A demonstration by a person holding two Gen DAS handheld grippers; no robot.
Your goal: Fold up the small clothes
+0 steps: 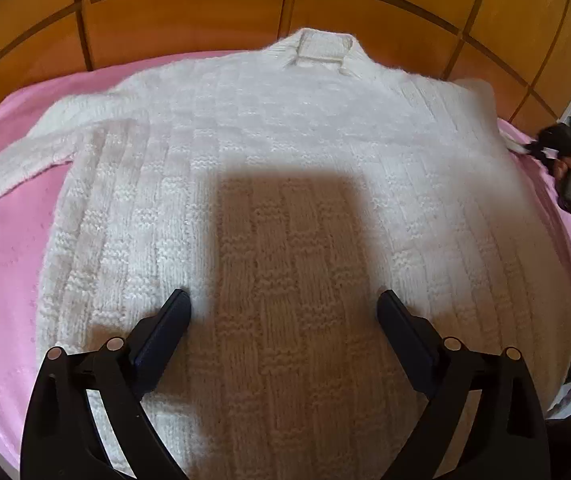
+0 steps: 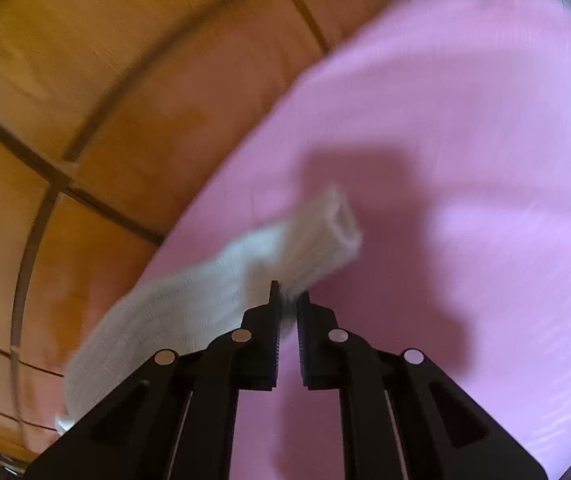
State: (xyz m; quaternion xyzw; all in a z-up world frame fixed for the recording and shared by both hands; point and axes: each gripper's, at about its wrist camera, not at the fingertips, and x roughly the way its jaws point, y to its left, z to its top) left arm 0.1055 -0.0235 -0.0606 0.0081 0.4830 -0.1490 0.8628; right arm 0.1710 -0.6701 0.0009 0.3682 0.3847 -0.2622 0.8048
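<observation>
L gripper (image 1: 283,300) wide open, empty, over sweater (image 1: 269,168) back. R gripper (image 2: 288,300) pinches sleeve (image 2: 213,292) cuff, above pink sheet (image 2: 465,140).

warm light, hard shadows; right view motion-blurred, fisheye edges.

Sweater hem (image 1: 277,420) hidden beneath left gripper (image 1: 284,300) fingers, cut by bottom edge. Sleeve (image 2: 205,300) left of right gripper (image 2: 289,294) fingertips motion-blurred, its lower end hidden behind finger linkage.
</observation>
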